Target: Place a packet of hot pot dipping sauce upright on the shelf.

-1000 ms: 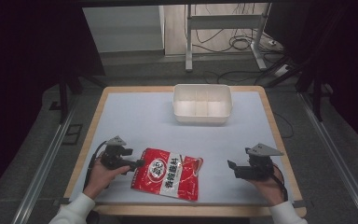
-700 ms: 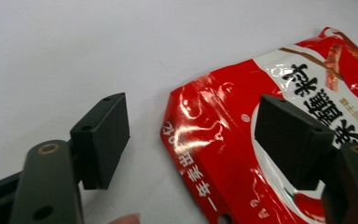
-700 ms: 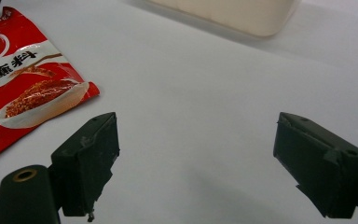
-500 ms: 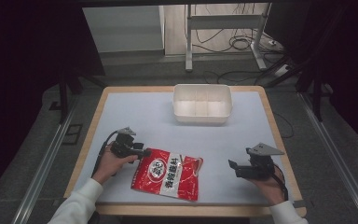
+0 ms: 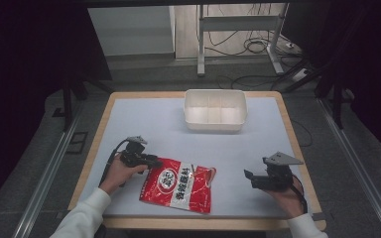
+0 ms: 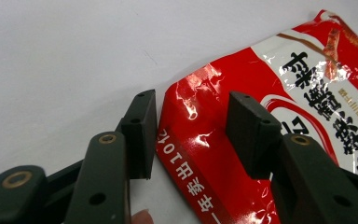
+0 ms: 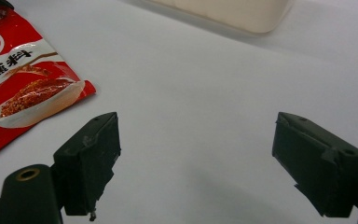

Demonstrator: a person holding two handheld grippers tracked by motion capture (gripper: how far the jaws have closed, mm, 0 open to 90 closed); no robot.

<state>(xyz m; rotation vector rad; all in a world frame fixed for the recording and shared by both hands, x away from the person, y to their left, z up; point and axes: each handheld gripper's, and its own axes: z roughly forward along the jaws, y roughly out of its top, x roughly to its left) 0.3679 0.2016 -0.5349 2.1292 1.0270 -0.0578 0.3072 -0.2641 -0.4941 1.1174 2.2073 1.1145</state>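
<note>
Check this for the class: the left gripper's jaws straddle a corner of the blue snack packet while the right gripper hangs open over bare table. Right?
Not quite: the snack packet is red, as the left gripper view shows. The left gripper does straddle its corner, jaws just closing, and the right gripper hangs open over bare table.

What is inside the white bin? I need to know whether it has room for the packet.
The white bin sits at the far side of the table. Its visible floor looks bare, with faint divider lines. The strip behind its near wall is hidden.
</note>
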